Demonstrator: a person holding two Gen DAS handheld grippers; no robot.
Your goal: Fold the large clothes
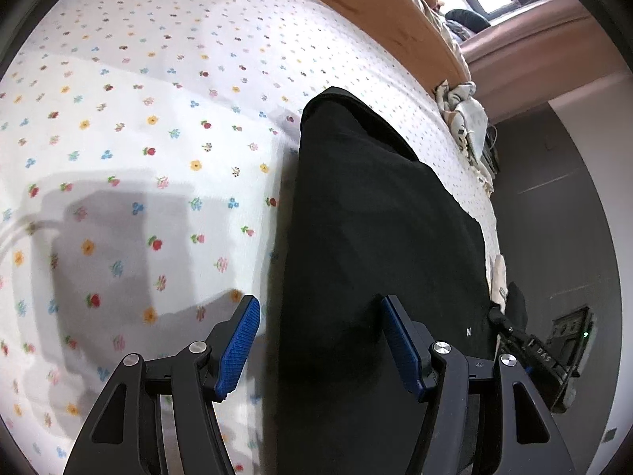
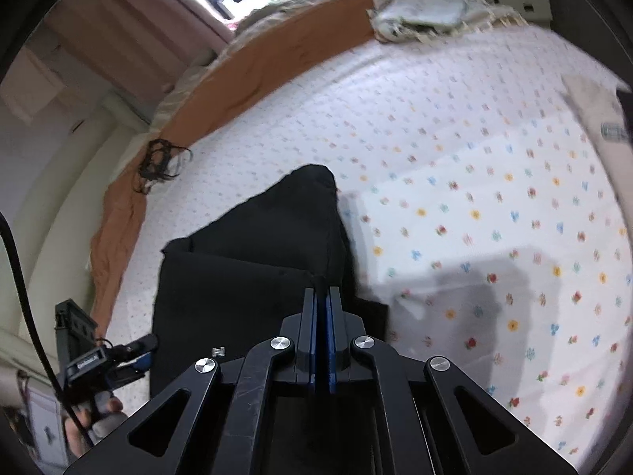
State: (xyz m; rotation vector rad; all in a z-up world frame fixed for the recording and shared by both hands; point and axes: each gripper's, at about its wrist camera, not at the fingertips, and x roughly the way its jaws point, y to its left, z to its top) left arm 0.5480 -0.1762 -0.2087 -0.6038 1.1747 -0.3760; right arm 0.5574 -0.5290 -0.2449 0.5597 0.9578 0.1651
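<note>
Black garment: one large dark piece of clothing, lying on the bed near its edge, already doubled into a long narrow stack with a second layer visible across its near end in the right wrist view. Placement on the flat floral bedsheet likely serves as the folding surface, giving room to lay panels out smooth.

Left gripper: fingers spread, one blue pad over the sheet, the other over the cloth; the garment's long edge passes between them, and nothing is pressed. Judged to be poised to take that edge.

Right gripper: fingers pressed together, blue pads meeting at the corner of the upper fold. Whether a thin layer of cloth is caught between them cannot be told; the tips sit on or just above the fabric, probably to pinch or pin the fold.

Also present: orange blanket along the far side of the bed; crumpled pale cloth at the far corner, well apart from the garment.
</note>
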